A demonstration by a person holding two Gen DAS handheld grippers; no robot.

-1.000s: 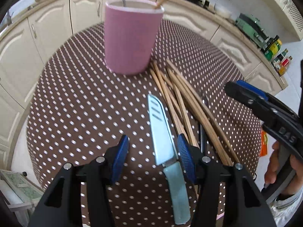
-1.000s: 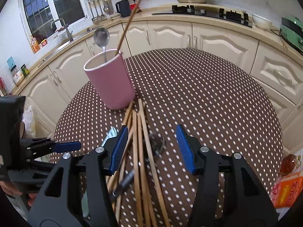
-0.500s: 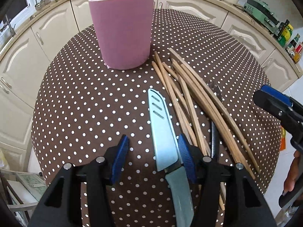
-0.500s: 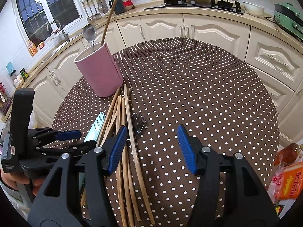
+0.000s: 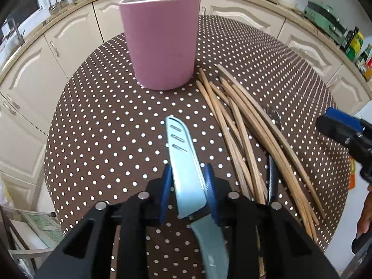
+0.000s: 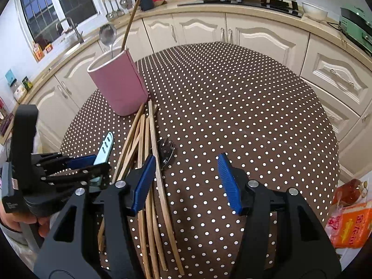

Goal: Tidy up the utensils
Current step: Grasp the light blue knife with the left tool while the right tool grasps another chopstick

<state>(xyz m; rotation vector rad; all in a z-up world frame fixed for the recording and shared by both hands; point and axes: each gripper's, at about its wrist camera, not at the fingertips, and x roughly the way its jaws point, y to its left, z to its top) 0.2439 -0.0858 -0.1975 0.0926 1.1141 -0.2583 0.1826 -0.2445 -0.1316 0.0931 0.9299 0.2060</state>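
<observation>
The left tool [image 5: 188,186] is drawing its blue pads [image 5: 165,186] together around a pale blue knife [image 5: 186,162], the blade between them. The right-hand pad looks to be against the blade's edge, while a sliver of gap shows at the left-hand one — so the pinch is not complete. In the left wrist view the knife's long axis runs from about 5 o'clock to 11 o'clock: the grey-green handle lies under the tool toward the camera, and the rounded, slotted tip points away toward the pink utensil holder [image 5: 160,41]. The knife lies on the round worktop [image 5: 97,125] under a brown cloth with white dots.

The holder stands upright at 12 o'clock from the knife, well apart from its tip, and already carries a steel ladle [image 6: 107,34] and one chopstick [image 6: 131,16] leaning out at 1 o'clock. To the knife's 2 o'clock lies a loose sheaf of wooden chopsticks [image 5: 244,127], their long axes roughly parallel to it, thin ends close to the holder's base. A dark-handled metal utensil [image 5: 273,176] — a fork, by its prongs — lies among them.

The right tool [image 6: 186,179] hangs over the worktop with its pads spread and pinching nothing; its left pad sits above the chopsticks. At 9 o'clock in that view a hand [image 6: 14,220] grips the left tool's body.
</observation>
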